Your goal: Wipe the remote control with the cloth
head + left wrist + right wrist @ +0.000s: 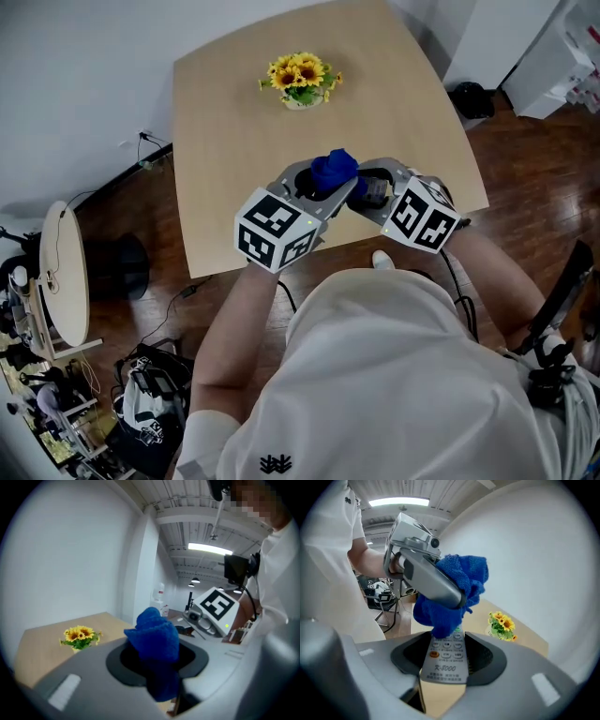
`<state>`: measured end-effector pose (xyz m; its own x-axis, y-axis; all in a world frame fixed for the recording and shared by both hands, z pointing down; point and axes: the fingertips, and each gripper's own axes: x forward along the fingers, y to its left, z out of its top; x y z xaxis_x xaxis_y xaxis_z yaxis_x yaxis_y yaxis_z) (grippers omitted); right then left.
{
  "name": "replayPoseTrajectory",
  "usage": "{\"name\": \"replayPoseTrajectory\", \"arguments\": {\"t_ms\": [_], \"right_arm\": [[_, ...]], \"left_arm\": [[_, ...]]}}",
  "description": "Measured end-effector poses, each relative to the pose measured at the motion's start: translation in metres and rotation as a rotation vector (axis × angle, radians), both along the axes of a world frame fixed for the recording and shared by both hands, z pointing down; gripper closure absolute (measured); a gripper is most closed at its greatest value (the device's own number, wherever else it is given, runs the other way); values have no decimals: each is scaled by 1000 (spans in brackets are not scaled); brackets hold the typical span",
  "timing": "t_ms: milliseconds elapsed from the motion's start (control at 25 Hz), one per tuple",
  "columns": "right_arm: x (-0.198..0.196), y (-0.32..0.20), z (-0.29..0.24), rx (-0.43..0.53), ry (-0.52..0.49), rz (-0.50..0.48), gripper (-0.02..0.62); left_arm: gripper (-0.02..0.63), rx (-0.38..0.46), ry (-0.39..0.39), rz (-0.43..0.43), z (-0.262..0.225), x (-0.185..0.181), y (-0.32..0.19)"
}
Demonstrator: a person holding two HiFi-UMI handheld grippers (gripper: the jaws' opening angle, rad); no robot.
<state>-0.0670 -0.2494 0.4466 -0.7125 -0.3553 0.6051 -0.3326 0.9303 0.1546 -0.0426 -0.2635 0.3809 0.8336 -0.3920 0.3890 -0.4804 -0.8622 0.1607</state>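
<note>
Cloth [154,634] pressed on remote [444,670]

We see both grippers raised close together above the table [234,122], over its near edge and about midway along it. The left gripper [157,660] is clenched on the blue cloth, which bunches up out of its jaws and hangs below them. In the right gripper view that gripper reaches in from the upper left, and the cloth it carries rests on the far end of the remote, covering the topmost buttons.

The right gripper [446,656] grasps the remote by its near end, the jaws closed on its two long sides. The remote is grey and points away from the gripper, button face up toward the camera. We can read an orange button at its left and the print "K-3000" below the rows of keys. The lower rows stay uncovered.

In the head view the two marker cubes [274,232] sit side by side in front of the person's chest, the cloth a blue lump between the gripper tips.

Sunflowers [302,80] in a small pot stand near the table's far edge, well apart from the grippers.
</note>
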Motion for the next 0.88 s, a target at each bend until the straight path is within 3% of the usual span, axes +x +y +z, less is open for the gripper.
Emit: {"name": "replayPoseTrajectory", "arguments": {"t_ms": [320, 520, 680, 880], "right_arm": [[4, -2, 2, -10, -3, 12, 377], [4, -3, 0, -10, -5, 13, 377], [2, -5, -1, 1, -17, 16, 377], [-8, -5, -2, 0, -52, 14, 379]], "left_arm": [[465, -15, -41, -165, 13, -75, -29], [463, -6, -59, -225, 12, -101, -38], [463, -4, 12, -204, -6, -84, -31], [463, -15, 78, -64, -22, -22, -10]]}}
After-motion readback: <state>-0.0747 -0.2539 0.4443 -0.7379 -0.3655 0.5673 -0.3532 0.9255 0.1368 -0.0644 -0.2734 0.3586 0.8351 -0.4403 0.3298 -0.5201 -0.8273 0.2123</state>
